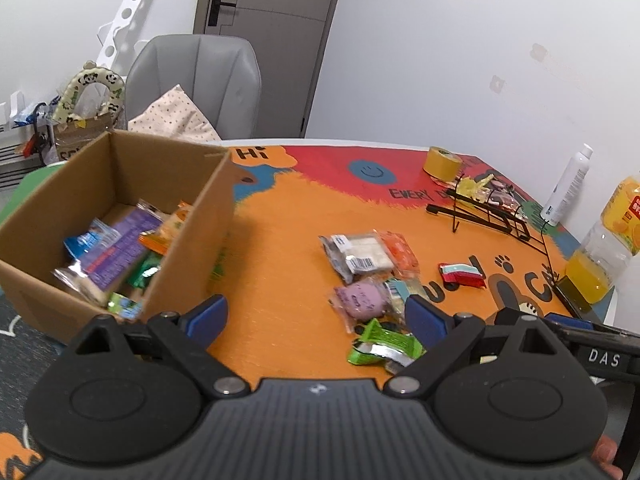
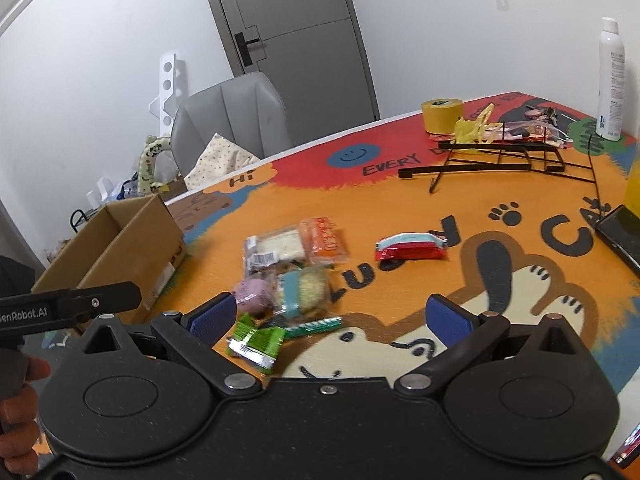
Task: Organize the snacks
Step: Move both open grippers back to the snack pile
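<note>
Two grippers are in my hands; my left gripper (image 1: 316,320) and my right gripper (image 2: 346,316) both have their blue-padded fingers (image 1: 208,316) spread wide, holding nothing. The landmark is the open brown cardboard box (image 1: 192,224) at the left end of the orange printed table (image 1: 280,248). Several wrapped snacks (image 1: 112,256) lie inside the box. To its right, loose on the table, lies a cluster of snack packets (image 2: 292,264); a red-and-white packet (image 2: 410,247) lies farther right, apart.
</note>
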